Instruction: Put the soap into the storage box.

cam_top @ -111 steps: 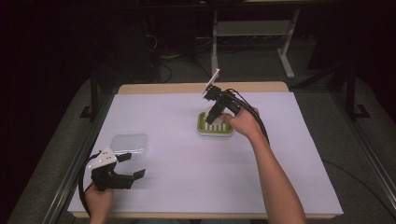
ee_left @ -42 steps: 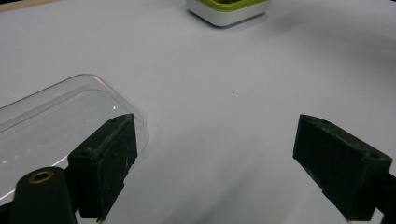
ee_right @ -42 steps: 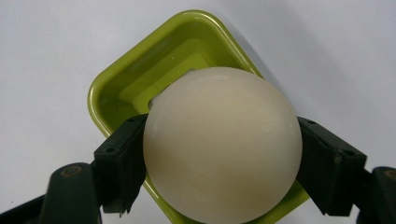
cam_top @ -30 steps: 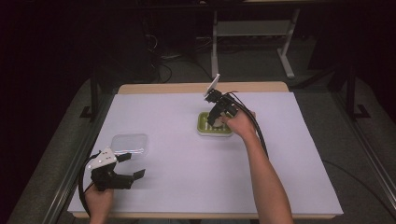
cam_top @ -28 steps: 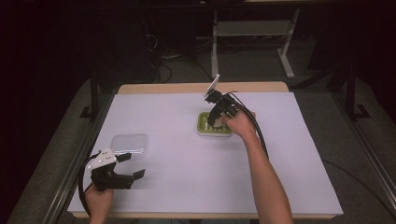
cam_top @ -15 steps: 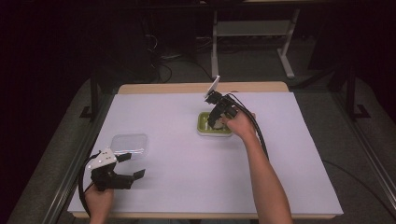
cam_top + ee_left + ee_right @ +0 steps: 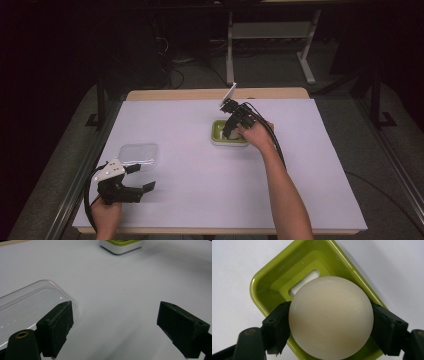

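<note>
We hold a cream ball (image 7: 330, 317) clamped in our right tool (image 7: 330, 327), directly above the green tray (image 7: 269, 282) at the counter's (image 7: 200, 185) far middle. Our left tool (image 7: 125, 330) rests open, near a clear lid (image 7: 27, 305), well apart from the tray.

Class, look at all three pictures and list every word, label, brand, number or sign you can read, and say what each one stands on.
None: no readable text stands anywhere in these pictures.
The green tray, the cream ball in the right gripper, the clear lid beside the left gripper, and the white table cover all show plain, unmarked surfaces.
</note>
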A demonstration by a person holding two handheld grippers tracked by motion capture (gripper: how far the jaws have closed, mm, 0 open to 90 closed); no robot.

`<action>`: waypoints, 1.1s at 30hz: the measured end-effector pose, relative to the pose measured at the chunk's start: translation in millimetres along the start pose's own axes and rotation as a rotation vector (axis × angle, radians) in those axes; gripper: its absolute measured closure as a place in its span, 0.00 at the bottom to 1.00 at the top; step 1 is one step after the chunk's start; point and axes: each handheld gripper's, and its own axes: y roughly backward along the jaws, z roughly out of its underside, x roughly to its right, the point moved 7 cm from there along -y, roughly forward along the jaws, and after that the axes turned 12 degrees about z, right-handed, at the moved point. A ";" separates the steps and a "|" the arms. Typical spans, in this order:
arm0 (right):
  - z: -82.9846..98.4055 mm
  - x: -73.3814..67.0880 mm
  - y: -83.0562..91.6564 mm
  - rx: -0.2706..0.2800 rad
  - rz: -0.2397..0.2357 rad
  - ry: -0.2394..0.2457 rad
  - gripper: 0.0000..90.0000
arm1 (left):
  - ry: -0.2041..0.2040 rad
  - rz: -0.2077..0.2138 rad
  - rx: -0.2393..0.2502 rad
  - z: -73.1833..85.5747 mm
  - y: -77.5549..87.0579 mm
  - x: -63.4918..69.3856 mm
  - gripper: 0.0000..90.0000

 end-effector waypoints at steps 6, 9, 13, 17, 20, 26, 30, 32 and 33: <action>0.3 -2.0 -1.6 -0.010 -0.009 -0.007 0.26 | 0.002 0.000 0.002 0.0 0.0 0.1 0.14; 0.3 -2.1 -2.2 -0.014 -0.016 -0.010 0.26 | 0.002 0.000 0.002 -0.1 0.0 0.1 0.14; 0.4 -2.5 -2.7 -0.017 -0.017 -0.013 0.26 | 0.000 0.001 0.000 0.0 -0.3 0.2 0.14; 0.2 -2.1 -2.7 -0.017 -0.016 -0.012 0.26 | -0.002 0.000 -0.004 0.2 0.1 -0.2 0.14; 0.1 -1.7 -2.8 -0.016 -0.014 -0.008 0.26 | 0.000 0.000 0.000 0.0 0.1 -0.1 0.14; -0.4 -2.6 -2.3 -0.013 -0.015 -0.012 0.26 | 0.002 0.000 -0.001 0.0 0.2 0.1 0.14; 0.0 -2.5 -3.1 -0.018 -0.010 -0.010 0.26 | 0.004 -0.001 0.004 -0.2 0.2 0.3 0.14; -0.3 -2.9 -2.9 -0.016 -0.012 -0.012 0.26 | 0.003 -0.001 0.003 -0.2 0.2 0.1 0.14; -0.4 -3.1 -2.6 -0.016 -0.013 -0.013 0.26 | 0.003 -0.001 0.003 -0.2 0.1 0.1 0.14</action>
